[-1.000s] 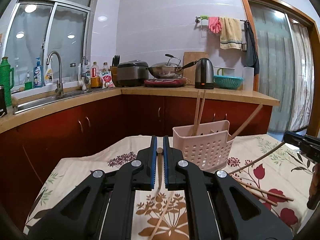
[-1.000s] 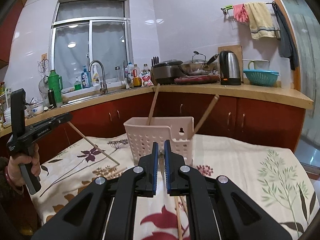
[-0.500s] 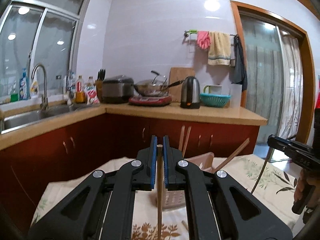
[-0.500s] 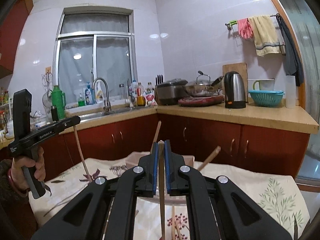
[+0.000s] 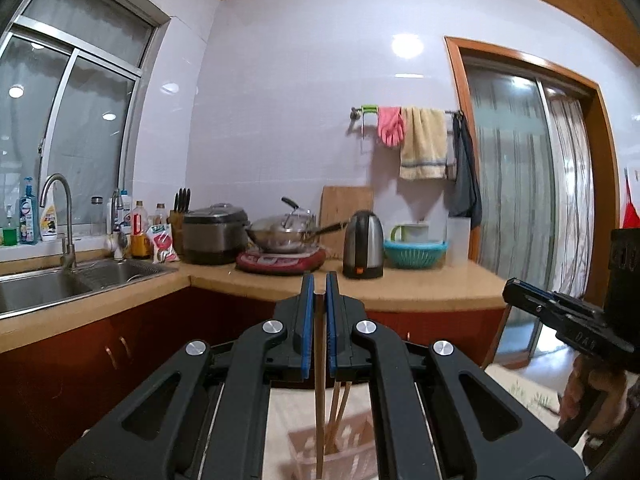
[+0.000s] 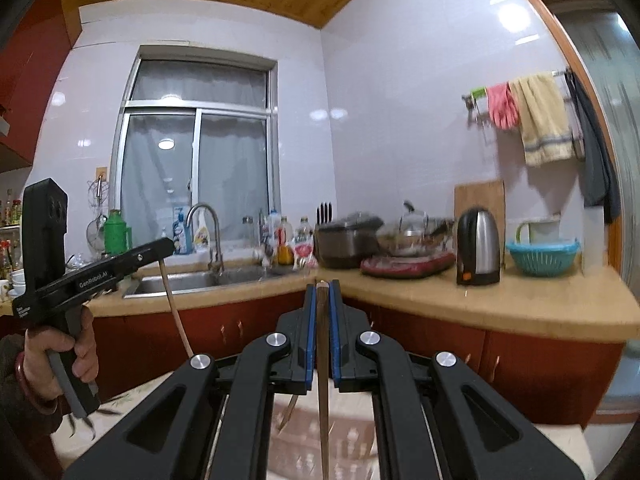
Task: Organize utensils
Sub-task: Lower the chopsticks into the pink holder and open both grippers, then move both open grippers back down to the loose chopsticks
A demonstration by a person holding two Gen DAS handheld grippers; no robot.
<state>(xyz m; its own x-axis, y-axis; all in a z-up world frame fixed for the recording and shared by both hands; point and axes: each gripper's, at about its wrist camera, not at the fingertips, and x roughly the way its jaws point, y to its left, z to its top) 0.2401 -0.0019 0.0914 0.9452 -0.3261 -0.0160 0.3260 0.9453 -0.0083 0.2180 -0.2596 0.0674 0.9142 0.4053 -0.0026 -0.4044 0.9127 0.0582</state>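
Two chopsticks are in play, one pinched in each claw, and both hang above the pink basket, so the step in hand looks like lowering each stick into it. From the left wrist view, the left claw (image 5: pixel 320 292) is closed on a chopstick (image 5: pixel 319 392) whose top end sits between the blue pads while the shaft drops straight down toward the basket (image 5: pixel 352 448), which shows blurred just beneath and already holds a few sticks leaning together. To do this well, I would keep the stick upright, bring its lower tip over a free gap inside the rim, lower until it is well in, and only then let go. The right claw (image 5: pixel 516 290) appears at the right edge, held by a hand (image 5: pixel 592 396). From the right wrist view, the right claw (image 6: pixel 322 294) is likewise clamped on a darker chopstick (image 6: pixel 323 392), hanging down over the same basket (image 6: pixel 348 440) under the fingers. The left claw (image 6: pixel 166 245) shows at the left with its stick slanting down. Lowering one stick at a time should keep the two from colliding.
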